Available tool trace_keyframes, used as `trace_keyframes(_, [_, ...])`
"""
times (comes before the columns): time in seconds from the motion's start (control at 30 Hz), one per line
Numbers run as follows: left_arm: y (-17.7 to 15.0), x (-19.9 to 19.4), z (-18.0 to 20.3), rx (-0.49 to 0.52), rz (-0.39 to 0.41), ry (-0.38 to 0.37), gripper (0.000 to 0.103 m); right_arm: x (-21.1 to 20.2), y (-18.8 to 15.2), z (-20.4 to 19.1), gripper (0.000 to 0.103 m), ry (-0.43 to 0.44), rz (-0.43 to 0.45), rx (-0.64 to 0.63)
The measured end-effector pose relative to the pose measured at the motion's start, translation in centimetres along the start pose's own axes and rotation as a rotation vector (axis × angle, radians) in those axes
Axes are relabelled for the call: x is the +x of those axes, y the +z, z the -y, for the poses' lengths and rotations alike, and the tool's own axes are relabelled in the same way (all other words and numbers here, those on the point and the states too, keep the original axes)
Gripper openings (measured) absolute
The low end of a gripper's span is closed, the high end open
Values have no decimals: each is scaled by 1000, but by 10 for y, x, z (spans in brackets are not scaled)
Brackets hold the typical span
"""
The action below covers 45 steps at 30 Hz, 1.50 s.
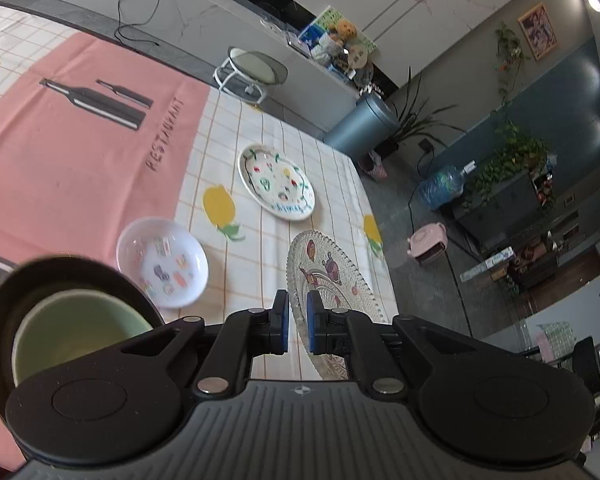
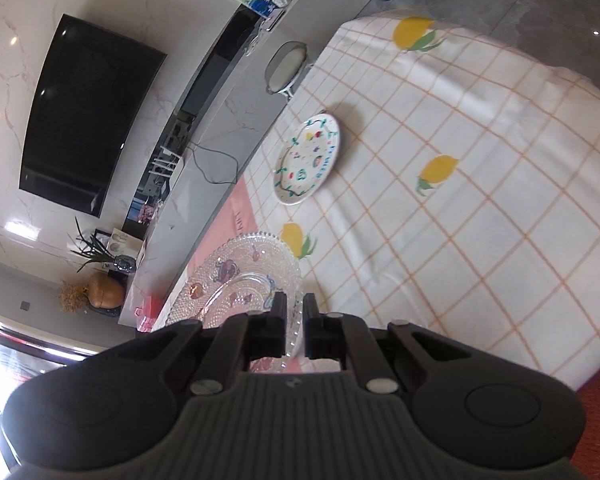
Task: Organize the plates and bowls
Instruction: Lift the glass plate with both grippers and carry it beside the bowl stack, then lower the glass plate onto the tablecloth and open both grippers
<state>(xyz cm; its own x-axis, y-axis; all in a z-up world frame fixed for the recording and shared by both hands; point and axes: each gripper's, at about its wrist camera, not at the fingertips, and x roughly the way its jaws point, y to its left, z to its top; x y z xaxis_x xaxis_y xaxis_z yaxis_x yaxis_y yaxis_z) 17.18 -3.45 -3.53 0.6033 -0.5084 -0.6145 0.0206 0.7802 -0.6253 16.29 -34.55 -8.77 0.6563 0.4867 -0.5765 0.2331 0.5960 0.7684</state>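
Nearest the lens in the right wrist view, the right gripper [image 2: 295, 322] is clamped on the rim of the glass plate [image 2: 236, 280], its jaws drawn close on either side of the beaded edge, and the plate appears tilted and raised off the tablecloth [image 2: 480, 184]. In the left wrist view the left gripper [image 1: 297, 322] also has its blue pads [image 1: 283, 326] narrowed at the same plate's near rim [image 1: 332, 280]; whether they actually pinch it cannot be told. Just left of that gripper sits a dark bowl [image 1: 4, 320] with a green bowl [image 1: 80, 324] nested inside. Beyond lie a white plastic bowl [image 1: 162, 262] with printed figures, then the painted ceramic plate [image 1: 276, 182], well apart. Assessment: the glass plate is judged rigid, fairly heavy, brittle and slick where smooth; the textured rim offers the best purchase, and a firm two-sided hold seems advisable. Chipping on contact with ceramic is the main risk. The plastic bowl is likely light and forgiving.
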Motion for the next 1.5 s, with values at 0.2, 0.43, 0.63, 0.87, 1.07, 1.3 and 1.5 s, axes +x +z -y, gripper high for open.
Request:
trace_keyframes(0.2, [-41, 30, 8, 48, -94, 47, 9, -18, -15, 59, 6, -65, 4, 93])
trace_keyframes(0.43, [-65, 51, 9, 101, -149, 118, 9, -15, -27, 94, 6, -128, -12, 128])
trace_keyframes(0.63, [-78, 61, 5, 120, -185, 178, 11, -9, -29, 104, 6, -166, -21, 123])
trace_keyframes(0.87, [-83, 66, 1, 155, -190, 227, 12, 1, -37, 110, 6, -178, -47, 130])
trace_keyframes(1.07, [-84, 77, -4, 152, -222, 255, 16, 8, -32, 107, 7, -191, -40, 125])
trace_keyframes(1.3, [-82, 84, 3, 193, -226, 273, 18, 16, -21, 98, 7, -223, -22, 84])
trace_keyframes(1.5, [-85, 90, 6, 243, -258, 301, 21, 19, -24, 91, 9, -253, -18, 4])
